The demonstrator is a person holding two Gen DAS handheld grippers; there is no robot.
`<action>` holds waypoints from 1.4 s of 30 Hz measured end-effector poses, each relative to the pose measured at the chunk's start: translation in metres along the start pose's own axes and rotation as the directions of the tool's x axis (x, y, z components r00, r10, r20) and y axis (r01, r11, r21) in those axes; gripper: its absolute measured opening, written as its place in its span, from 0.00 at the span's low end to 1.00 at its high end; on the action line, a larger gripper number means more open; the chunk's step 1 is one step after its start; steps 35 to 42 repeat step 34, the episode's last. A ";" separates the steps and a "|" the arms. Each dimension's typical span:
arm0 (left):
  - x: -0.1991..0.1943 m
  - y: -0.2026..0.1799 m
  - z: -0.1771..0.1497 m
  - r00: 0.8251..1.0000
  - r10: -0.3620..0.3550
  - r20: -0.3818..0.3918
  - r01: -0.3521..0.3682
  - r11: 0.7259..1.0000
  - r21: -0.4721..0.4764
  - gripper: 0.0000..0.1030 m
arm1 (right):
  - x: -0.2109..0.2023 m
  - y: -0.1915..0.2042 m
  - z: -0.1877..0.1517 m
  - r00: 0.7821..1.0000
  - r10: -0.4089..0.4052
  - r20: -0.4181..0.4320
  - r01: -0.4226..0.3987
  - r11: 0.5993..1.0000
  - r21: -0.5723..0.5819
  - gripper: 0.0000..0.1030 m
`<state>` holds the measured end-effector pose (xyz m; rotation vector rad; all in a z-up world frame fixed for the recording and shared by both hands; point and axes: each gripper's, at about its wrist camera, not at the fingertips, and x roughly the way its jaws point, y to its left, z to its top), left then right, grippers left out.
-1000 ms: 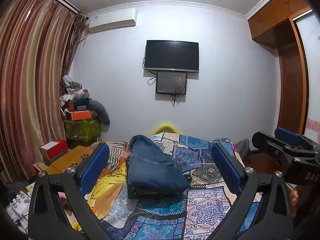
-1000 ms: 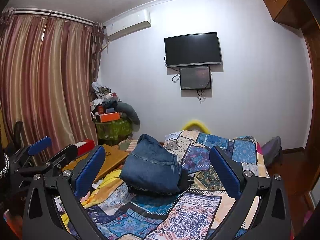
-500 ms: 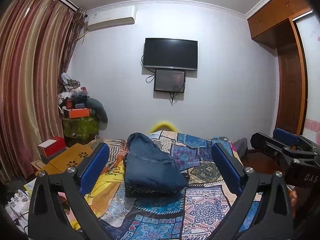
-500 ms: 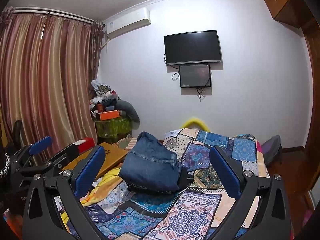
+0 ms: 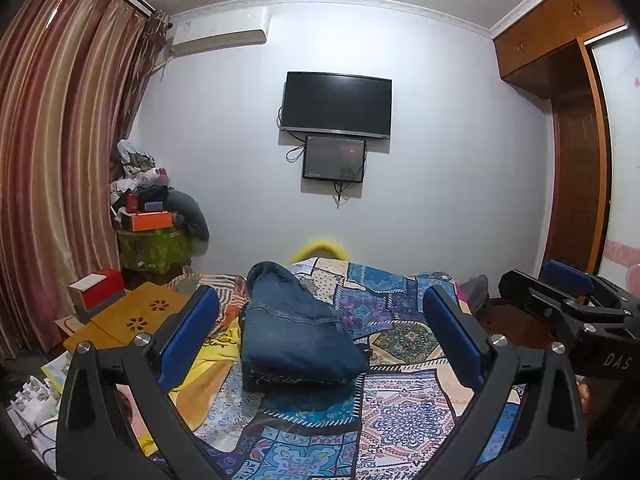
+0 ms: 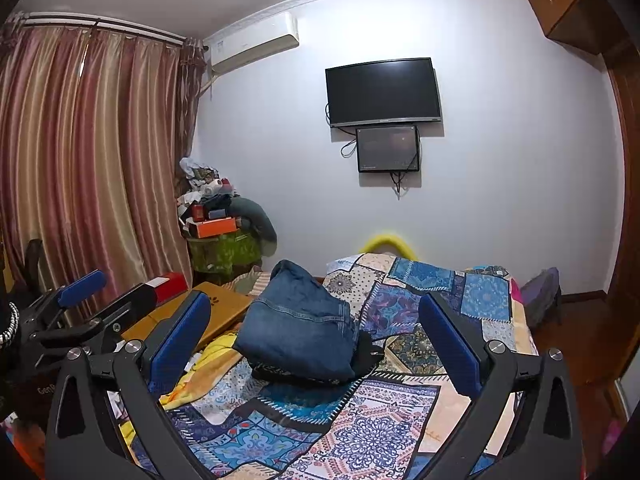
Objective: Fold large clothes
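Covering bed: patchwork quilt [image 5: 400, 420], folded jeans [image 5: 292, 336] on top. Behind: wall-mounted television [image 5: 336, 104]. Left hand-held gripper [image 5: 320, 344], right hand-held gripper [image 6: 316, 344]: both spread, empty.

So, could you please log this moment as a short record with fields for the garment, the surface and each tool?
garment: blue jeans, folded into a bundle, lying on a dark item beneath them
surface: patchwork bedspread
left tool: open, holding nothing, above the bed, apart from the jeans
right tool: open, holding nothing, apart from the jeans
beside bed: wooden lap table, left of the jeans
wall: television with smaller screen below
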<state>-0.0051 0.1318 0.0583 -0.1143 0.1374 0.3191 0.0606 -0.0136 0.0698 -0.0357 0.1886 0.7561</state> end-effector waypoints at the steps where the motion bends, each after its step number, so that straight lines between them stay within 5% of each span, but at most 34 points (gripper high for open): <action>1: 0.000 0.000 0.000 1.000 -0.002 0.000 0.002 1.000 -0.001 0.99 | 0.000 0.000 0.000 1.000 -0.001 -0.002 0.001 1.000 0.001 1.00; 42: 0.013 0.003 -0.008 0.999 -0.015 -0.031 0.015 1.000 0.003 0.99 | 0.013 -0.003 -0.005 0.999 -0.018 -0.039 0.020 0.999 0.033 1.00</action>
